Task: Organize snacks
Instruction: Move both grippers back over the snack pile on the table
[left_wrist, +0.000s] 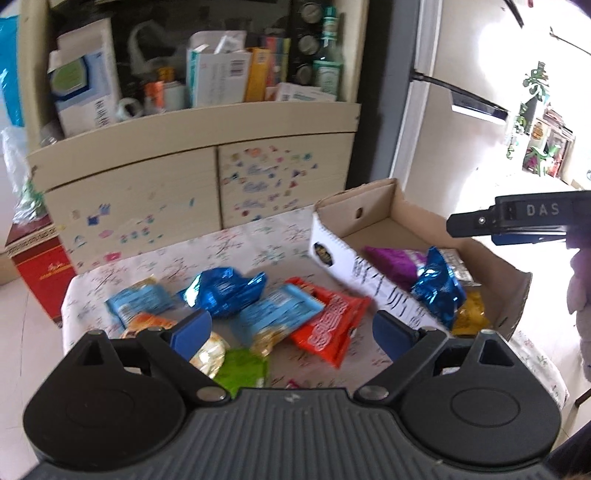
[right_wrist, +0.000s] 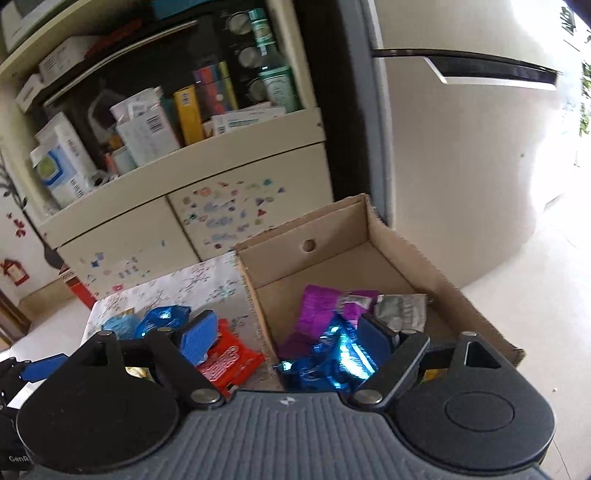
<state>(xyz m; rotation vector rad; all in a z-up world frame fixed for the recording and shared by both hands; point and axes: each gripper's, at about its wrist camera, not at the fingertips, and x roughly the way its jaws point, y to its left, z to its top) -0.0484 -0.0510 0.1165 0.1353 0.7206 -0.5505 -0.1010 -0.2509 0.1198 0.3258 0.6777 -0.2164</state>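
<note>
Left wrist view alone shows the green packet (left_wrist: 242, 369) and the full loose pile. Left tool (left_wrist: 291, 334) released over the red packet (left_wrist: 328, 328) on the floral-clothed desk (left_wrist: 229, 247); right tool (right_wrist: 284, 338) released above the cardboard box (right_wrist: 332, 229), which holds blue foil bag (right_wrist: 332, 363) and purple bag (right_wrist: 317, 310). Cabinet (left_wrist: 147, 184) stands behind.

Snacks and a box on the surface

The flowery surface (left_wrist: 236, 243) holds a cardboard box (left_wrist: 373, 206), blue packets (left_wrist: 225, 295), a red packet (left_wrist: 328, 325) and maybe a green one (left_wrist: 243, 369).
</note>
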